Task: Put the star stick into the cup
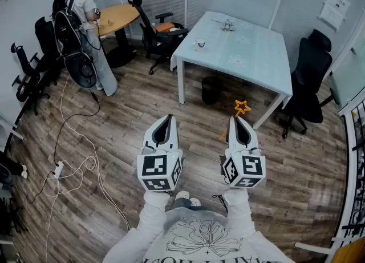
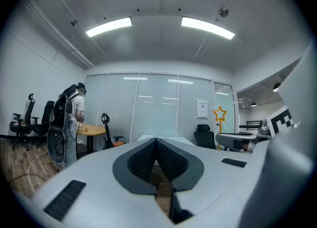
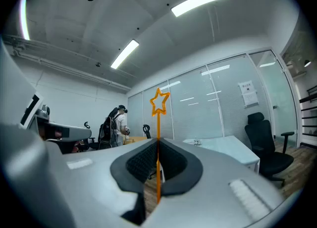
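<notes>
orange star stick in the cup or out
Out: right gripper clamps the orange star stick, apart from the white cup on the pale table.

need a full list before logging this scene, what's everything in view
pale blue square table: one, pale blue, far centre
small white cup: one, white, that table's left edge
black waste bin: one, black, under that table
black office chairs: several, black, around the room
round wooden table: one, tan, far left
standing person: one, light top, by round table
floor cables: several, white and black, left floor
orange star-tipped stick: one, orange, in the right gripper
left gripper: one, white, shut, empty
right gripper: one, white, shut on the stick
</notes>
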